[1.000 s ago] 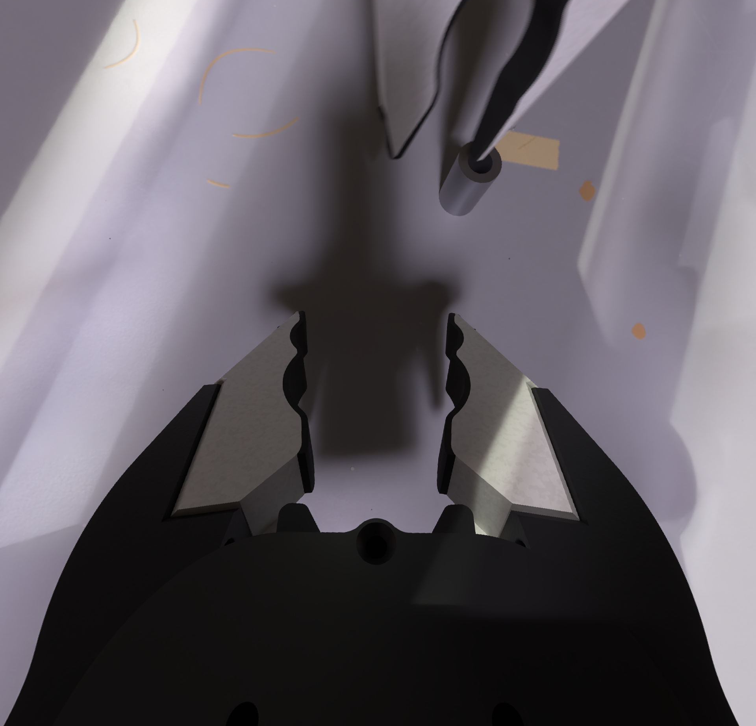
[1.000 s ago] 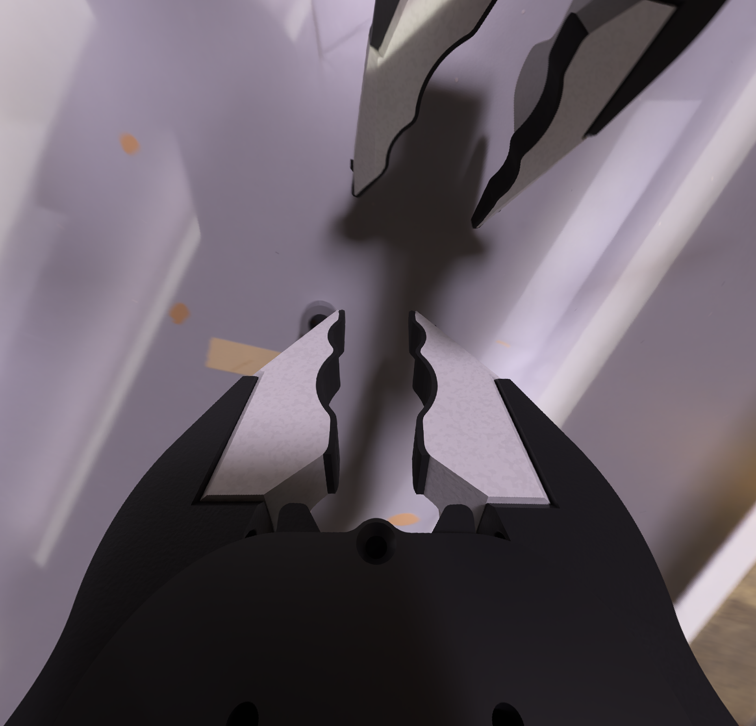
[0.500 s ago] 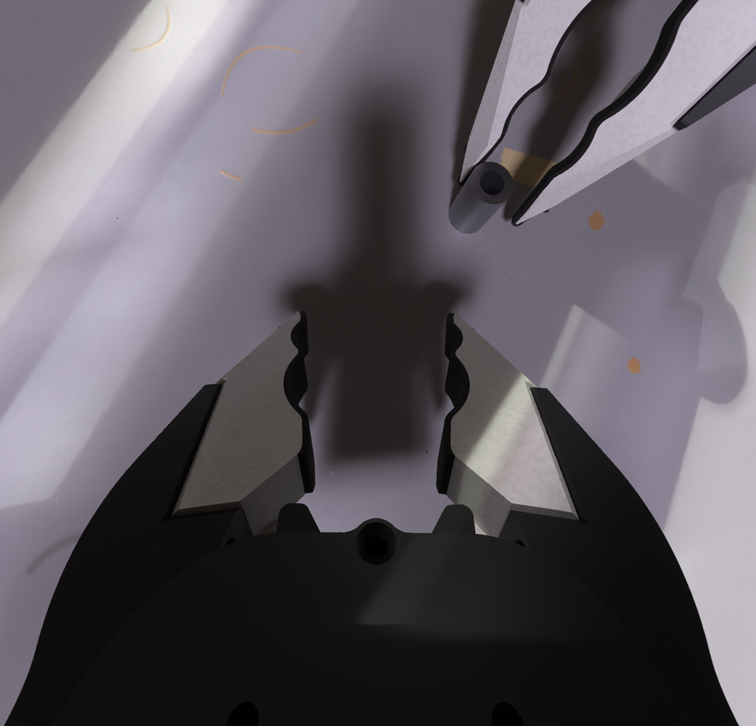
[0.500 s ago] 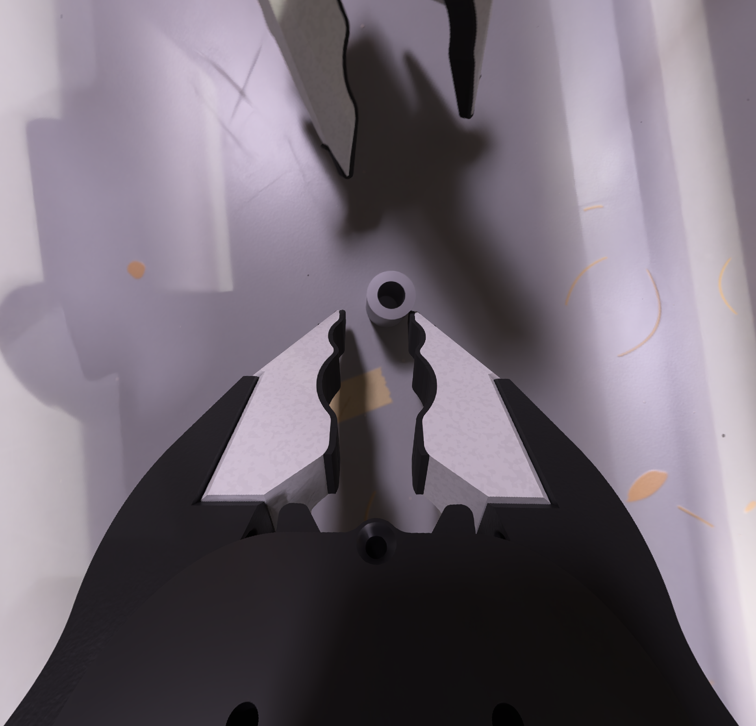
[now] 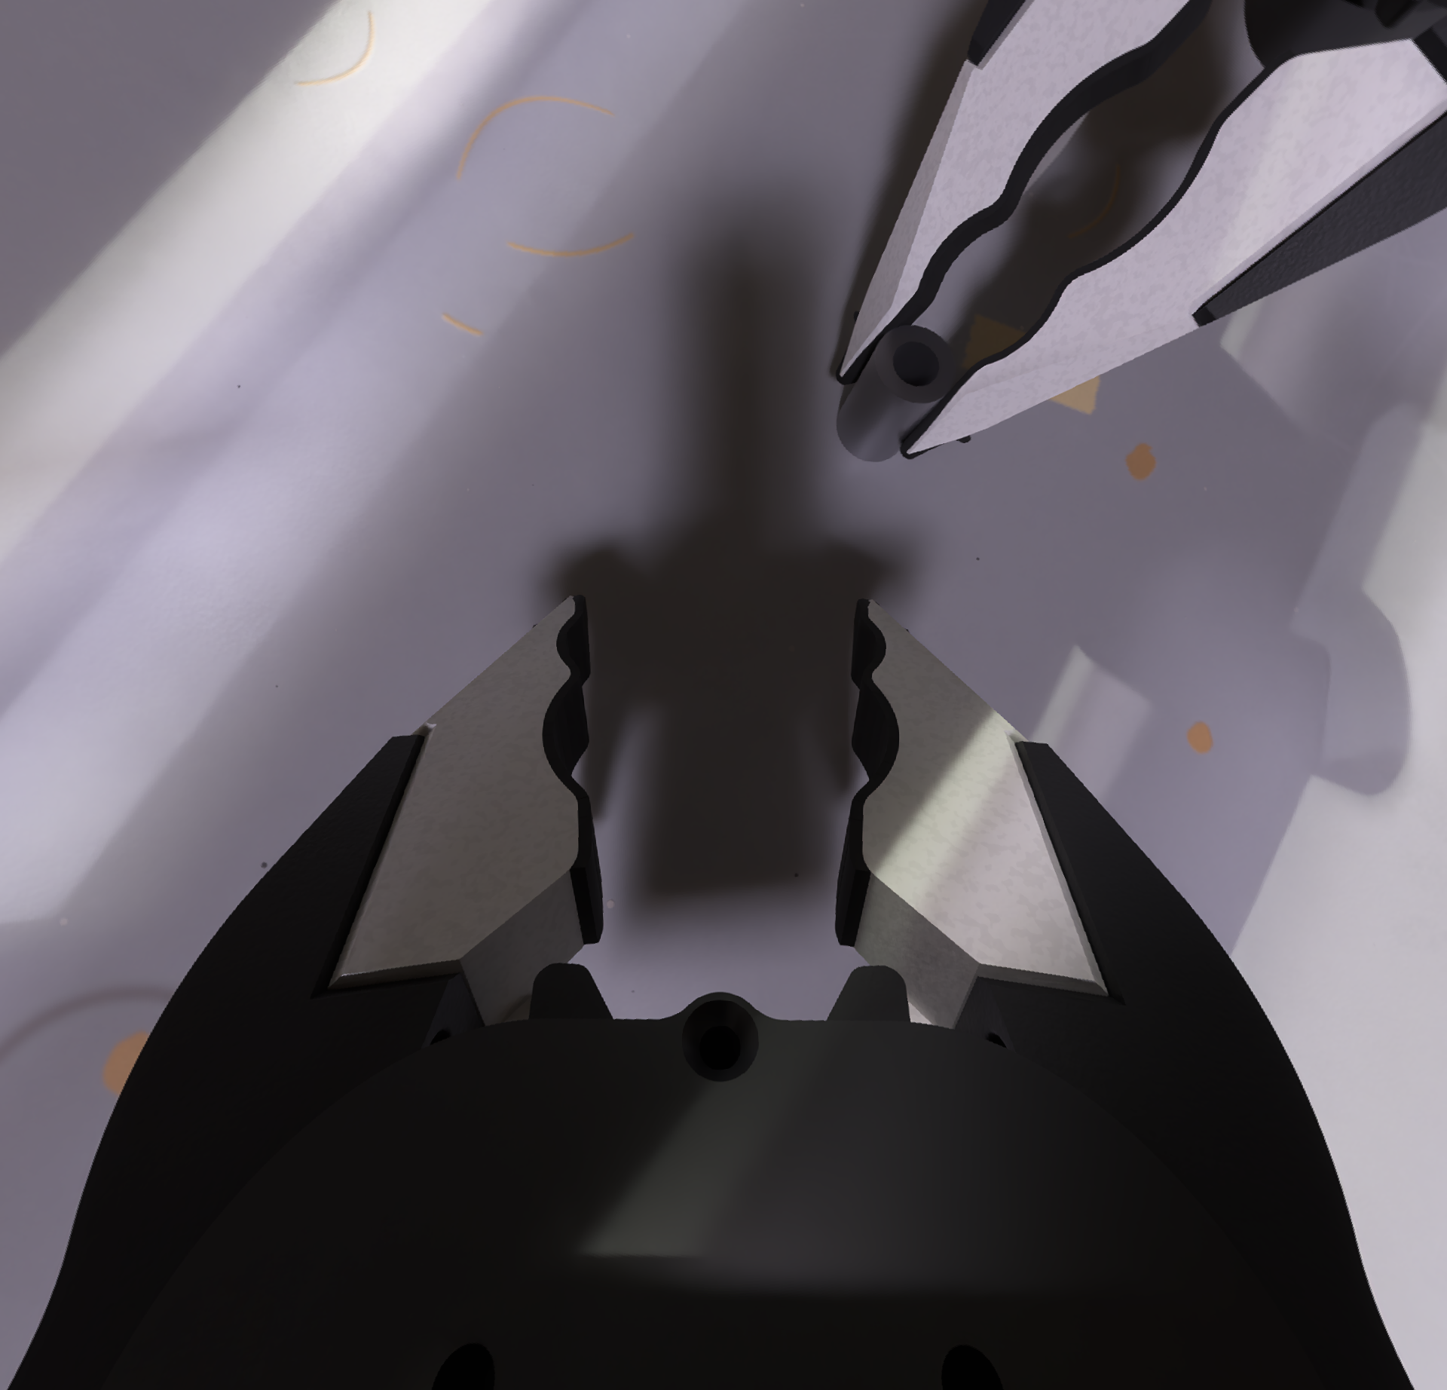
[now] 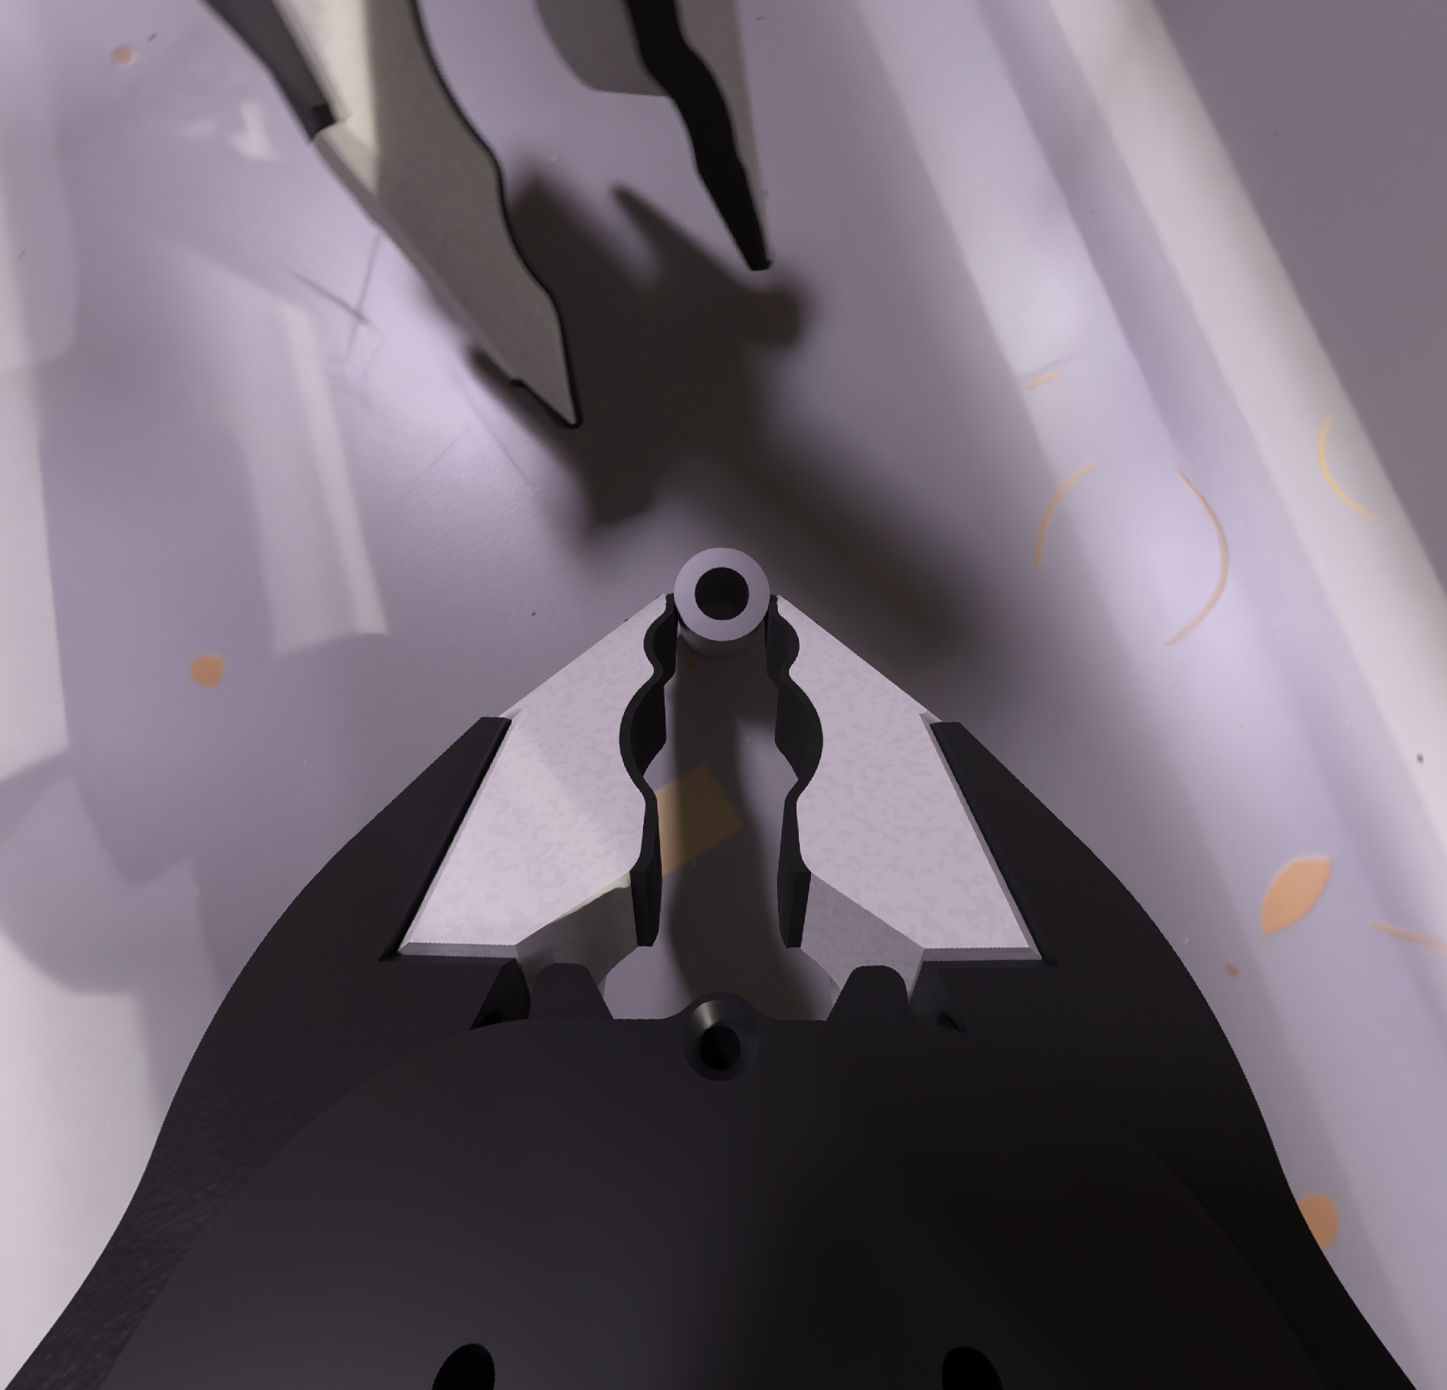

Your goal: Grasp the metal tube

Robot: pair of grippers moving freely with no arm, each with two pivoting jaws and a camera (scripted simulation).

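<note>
The metal tube (image 6: 720, 599) is a short grey cylinder with a dark bore, standing on end on the pale lilac table (image 6: 979, 381). My right gripper (image 6: 722, 608) has its two fingertips pressed on either side of the tube's upper end. The left wrist view shows the same grip from the far side: the tube (image 5: 912, 358) sits between the right gripper's tips (image 5: 883, 413). My left gripper (image 5: 720, 608) is open and empty, hanging above the table well short of the tube. It also shows in the right wrist view (image 6: 662, 338), beyond the tube.
An orange rectangular patch (image 6: 693, 812) lies on the table under my right gripper's fingers. Thin orange arcs (image 5: 540, 111) and small orange flecks (image 5: 1141, 461) mark the surface. Dark shadows of both grippers fall across the middle.
My right gripper moved forward around the tube and its fingers narrowed onto it. It also swung round over the last second. My left gripper stayed open and barely moved.
</note>
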